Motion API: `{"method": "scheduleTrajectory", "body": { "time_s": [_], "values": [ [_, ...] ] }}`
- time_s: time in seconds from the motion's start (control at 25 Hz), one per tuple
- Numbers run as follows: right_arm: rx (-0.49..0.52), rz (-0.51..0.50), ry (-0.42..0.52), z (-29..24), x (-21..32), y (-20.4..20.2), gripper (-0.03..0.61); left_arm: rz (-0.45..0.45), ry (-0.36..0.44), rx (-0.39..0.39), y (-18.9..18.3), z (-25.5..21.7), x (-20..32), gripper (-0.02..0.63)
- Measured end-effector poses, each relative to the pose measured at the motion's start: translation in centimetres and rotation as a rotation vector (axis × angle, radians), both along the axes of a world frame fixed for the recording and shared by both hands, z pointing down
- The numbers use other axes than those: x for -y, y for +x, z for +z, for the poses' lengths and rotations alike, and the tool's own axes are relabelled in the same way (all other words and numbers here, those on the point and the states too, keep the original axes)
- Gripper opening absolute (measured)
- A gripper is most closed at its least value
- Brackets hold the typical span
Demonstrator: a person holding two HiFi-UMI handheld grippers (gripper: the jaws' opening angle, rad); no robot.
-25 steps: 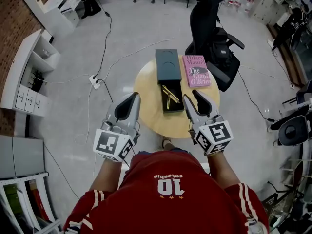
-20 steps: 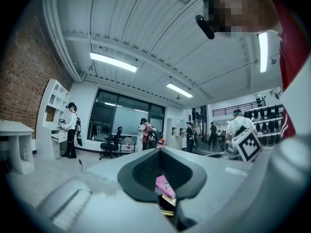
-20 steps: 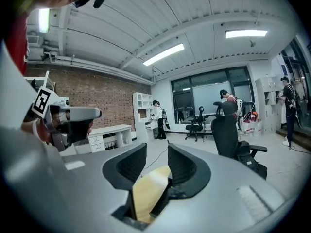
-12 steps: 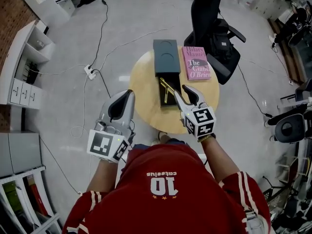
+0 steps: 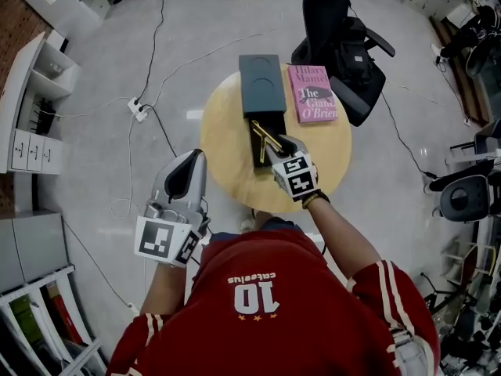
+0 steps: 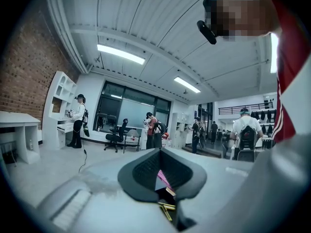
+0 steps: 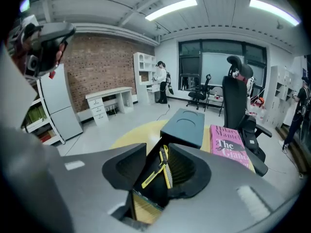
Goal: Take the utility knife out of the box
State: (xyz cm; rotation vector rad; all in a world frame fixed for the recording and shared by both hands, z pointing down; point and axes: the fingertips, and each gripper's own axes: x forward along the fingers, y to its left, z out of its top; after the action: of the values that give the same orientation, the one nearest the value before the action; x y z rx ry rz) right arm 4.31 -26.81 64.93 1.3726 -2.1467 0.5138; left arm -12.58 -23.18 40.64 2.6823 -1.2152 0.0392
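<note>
Right tongs, spread over yellow utility knife in black box; left tongs clenched, empty; risk: a jaw snagging the box wall.

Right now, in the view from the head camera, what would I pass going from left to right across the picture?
White shelf unit → power strip on the floor → left tool → dark box → pink book.

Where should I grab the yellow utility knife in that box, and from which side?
Grip the utility knife midway along its body, across the narrow width, coming from above with the open right gripper. It lies lengthwise in the box, whose walls likely block a sideways approach.
</note>
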Motion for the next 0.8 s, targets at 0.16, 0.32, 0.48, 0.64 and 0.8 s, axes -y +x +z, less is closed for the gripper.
{"method": "scheduleTrajectory", "body": {
  "time_s": [0.16,0.32,0.48,0.64,0.8],
  "values": [
    [-0.057,-0.019,-0.092,4.0,0.6,-0.4,0.138,-0.019,-0.026,0.009,-0.5,0.8,0.6,0.003],
    [-0.1,-0.021,-0.151,7.1,1.7,-0.5,0.146,-0.02,-0.055,0.019,-0.4,1.8,1.2,0.003],
    [-0.149,-0.036,-0.205,9.5,2.6,-0.9,0.15,-0.017,-0.072,0.02,-0.1,2.3,1.9,0.003],
    [-0.193,-0.039,-0.274,11.8,2.8,-0.7,0.155,-0.012,-0.085,0.019,0.1,2.7,2.5,0.003],
    [-0.236,-0.042,-0.304,13.0,3.0,-0.6,0.155,-0.02,-0.094,0.021,-0.1,3.2,2.8,0.003]
  ]
}}
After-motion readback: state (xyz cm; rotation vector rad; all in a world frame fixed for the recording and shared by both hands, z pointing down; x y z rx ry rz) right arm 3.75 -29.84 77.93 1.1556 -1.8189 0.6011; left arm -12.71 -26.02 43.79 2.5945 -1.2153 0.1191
